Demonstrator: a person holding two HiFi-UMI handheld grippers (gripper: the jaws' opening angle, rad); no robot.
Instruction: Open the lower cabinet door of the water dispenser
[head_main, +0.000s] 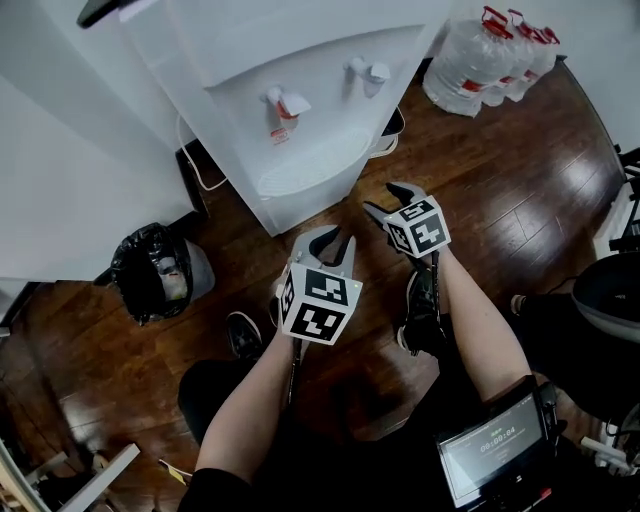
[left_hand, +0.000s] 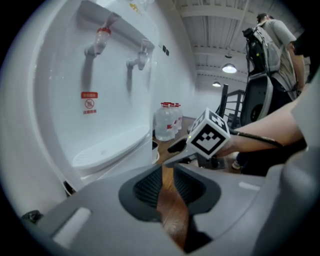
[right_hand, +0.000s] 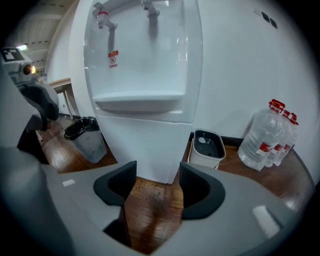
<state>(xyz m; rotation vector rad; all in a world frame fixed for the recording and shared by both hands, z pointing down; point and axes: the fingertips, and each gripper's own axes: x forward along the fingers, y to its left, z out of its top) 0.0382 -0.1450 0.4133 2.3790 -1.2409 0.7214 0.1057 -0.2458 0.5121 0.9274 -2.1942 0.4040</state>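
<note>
The left gripper (left_hand: 167, 172) has its jaws a little apart, with only wooden floor (left_hand: 172, 215) showing in the gap. The white water dispenser (left_hand: 60, 100) fills the left side, with two taps (left_hand: 100, 40), a red label (left_hand: 89, 102) and a drip tray (left_hand: 105, 152). The right gripper (left_hand: 176, 150) hangs just ahead, marker cube uppermost, and water bottles (left_hand: 167, 120) stand beyond.

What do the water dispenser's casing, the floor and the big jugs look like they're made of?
Water dispenser: likely smooth white plastic, with soft glossy reflections.
Floor: dark wood-look planks, polished; seams and sheen show, real wood or laminate unclear.
Jugs: clear plastic, see-through, red caps.
</note>
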